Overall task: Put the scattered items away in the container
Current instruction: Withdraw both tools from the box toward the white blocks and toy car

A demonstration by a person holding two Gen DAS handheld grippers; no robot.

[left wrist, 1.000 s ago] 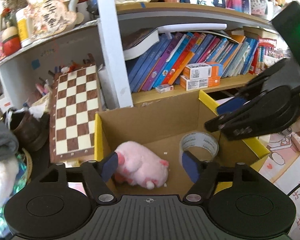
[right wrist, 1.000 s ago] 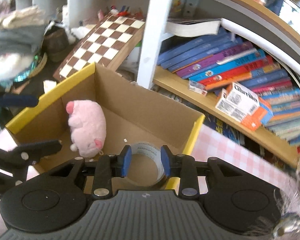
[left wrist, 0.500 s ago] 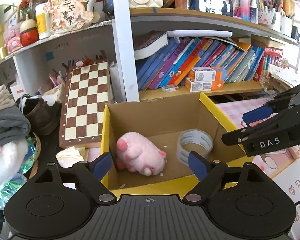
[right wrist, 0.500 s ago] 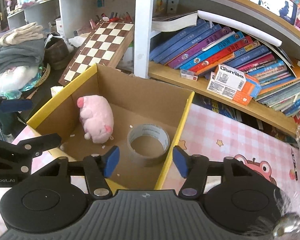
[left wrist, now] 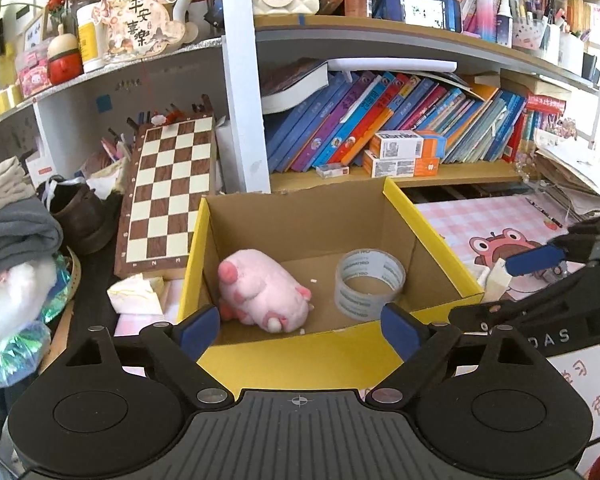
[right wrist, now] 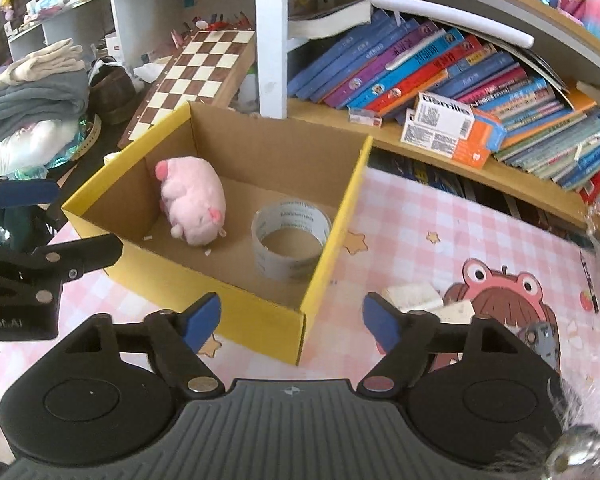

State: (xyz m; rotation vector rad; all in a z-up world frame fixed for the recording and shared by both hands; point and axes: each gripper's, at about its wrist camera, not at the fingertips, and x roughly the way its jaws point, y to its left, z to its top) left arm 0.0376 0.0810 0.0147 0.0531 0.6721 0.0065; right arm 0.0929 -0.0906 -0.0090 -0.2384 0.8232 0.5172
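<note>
Covering counter (right wrist: 440, 216): pink checked cloth | box (right wrist: 332, 240): pig plush (right wrist: 192, 200), tape roll (right wrist: 292, 232) | behind: bookshelf (left wrist: 420, 176), chessboard (left wrist: 164, 196) | left hand-held gripper (left wrist: 300, 330), right hand-held gripper (right wrist: 292, 320): jaws opening, nothing between.

The right gripper (right wrist: 292, 322) has let go of the tape roll (right wrist: 291, 237) and drawn back; both grippers' jaws are opening, empty.

Our left tool (left wrist: 300, 330) and right tool (right wrist: 291, 322) are alike: black linkage arms, blue pads, silver screws, ribbed grey housings, white lettering.
</note>
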